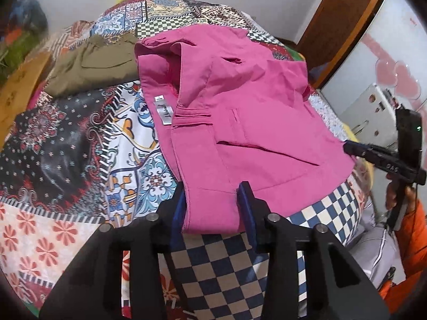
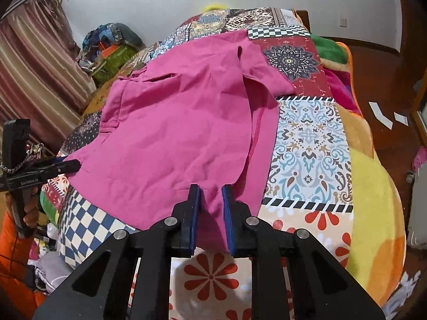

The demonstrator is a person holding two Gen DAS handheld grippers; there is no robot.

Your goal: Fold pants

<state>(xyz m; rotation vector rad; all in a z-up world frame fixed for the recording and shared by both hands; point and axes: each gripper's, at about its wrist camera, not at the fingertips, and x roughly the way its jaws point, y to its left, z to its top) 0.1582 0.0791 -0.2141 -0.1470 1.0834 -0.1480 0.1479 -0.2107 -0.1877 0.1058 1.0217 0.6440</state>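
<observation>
Pink pants (image 1: 240, 106) lie spread on a patchwork bedspread (image 1: 66, 146), waistband and white label (image 1: 164, 113) toward the left. My left gripper (image 1: 212, 200) stands open astride the near waistband corner, with flat pink cloth between its blue pads. In the right wrist view the pants (image 2: 173, 122) stretch away from me. There my right gripper (image 2: 210, 200) is shut on a bunched fold of their near edge. Each gripper shows in the other's view: the right one (image 1: 352, 148) at the pants' right edge, the left one (image 2: 69, 165) at their left edge.
An olive garment (image 1: 93, 66) lies behind the pants to the left. The bedspread (image 2: 309, 146) drops off to a wooden floor (image 2: 387, 93) on the right. A striped curtain (image 2: 34, 66) and a pile of bags (image 2: 112, 45) stand beyond the bed. An orange sleeve (image 2: 10, 240) shows low left.
</observation>
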